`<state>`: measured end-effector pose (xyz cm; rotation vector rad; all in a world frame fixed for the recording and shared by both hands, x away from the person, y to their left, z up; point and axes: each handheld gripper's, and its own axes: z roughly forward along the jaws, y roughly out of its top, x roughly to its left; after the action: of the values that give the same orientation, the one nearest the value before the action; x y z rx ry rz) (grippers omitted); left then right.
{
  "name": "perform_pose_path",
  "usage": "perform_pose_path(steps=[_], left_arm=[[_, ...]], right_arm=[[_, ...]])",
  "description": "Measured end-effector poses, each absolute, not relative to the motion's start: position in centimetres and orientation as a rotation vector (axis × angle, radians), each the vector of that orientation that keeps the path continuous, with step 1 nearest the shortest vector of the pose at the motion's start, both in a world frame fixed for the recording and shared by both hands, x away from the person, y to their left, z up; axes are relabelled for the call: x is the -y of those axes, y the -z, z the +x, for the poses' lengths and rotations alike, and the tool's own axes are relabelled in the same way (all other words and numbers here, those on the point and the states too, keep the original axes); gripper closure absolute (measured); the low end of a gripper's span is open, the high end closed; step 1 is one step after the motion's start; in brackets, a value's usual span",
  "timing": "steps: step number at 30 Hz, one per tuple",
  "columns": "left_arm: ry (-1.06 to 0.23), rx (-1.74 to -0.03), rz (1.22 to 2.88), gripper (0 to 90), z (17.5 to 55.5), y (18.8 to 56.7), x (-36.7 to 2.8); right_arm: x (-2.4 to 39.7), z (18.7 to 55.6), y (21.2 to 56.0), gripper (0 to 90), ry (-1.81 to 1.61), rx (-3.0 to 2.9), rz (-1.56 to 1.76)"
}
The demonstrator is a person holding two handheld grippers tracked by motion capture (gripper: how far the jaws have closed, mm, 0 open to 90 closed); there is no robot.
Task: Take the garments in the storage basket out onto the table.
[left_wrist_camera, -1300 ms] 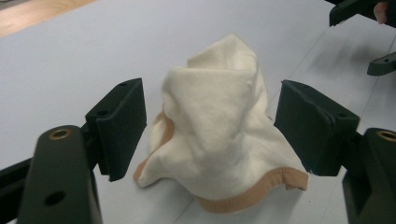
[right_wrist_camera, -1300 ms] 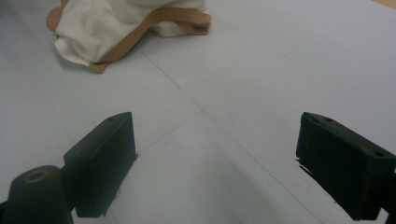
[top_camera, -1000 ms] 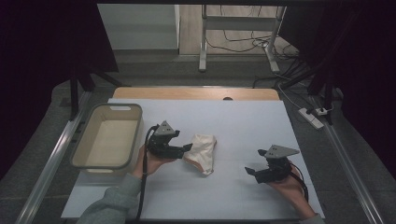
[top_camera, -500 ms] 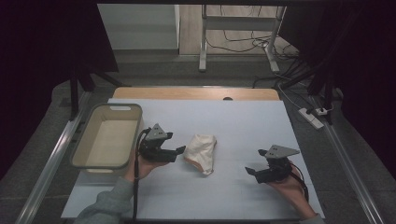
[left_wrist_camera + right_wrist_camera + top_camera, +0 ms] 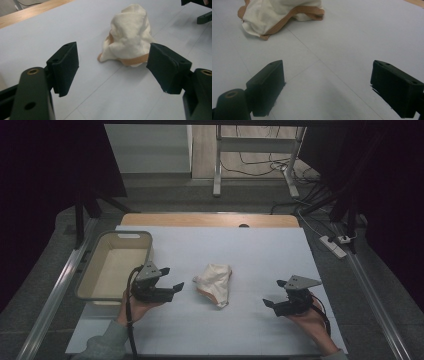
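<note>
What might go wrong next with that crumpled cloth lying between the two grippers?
The cloth is a loose heap with a tan trim, so the open left gripper may pinch only a fold and drag it. The bin sits close beside that hand, so a swing might bump its rim.

high view overhead; both tool views low, sharing cloth (image 5: pixel 130 40).

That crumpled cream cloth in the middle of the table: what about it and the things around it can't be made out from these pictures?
- Cloth: underside and inner folds hidden by its own bunching; what garment or bag it is cannot be told.
- Cloth's top, right gripper view: cut off by the upper edge.
- Tub: its near inside wall is hidden by the rim in the high view.
- Right hand-held gripper, left gripper view: cut off at the top right corner.
</note>
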<state>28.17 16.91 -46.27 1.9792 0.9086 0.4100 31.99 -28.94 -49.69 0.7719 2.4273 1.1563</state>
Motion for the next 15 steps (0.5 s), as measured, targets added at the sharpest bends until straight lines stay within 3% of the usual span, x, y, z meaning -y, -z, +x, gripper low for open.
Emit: perform_pose_path(steps=[15], left_arm=[[-0.425,-0.950,1.960,25.3,25.3,46.9,-19.7]], right_arm=[[29.2,31.6,49.3,11.7,-1.213,-2.404,0.782]])
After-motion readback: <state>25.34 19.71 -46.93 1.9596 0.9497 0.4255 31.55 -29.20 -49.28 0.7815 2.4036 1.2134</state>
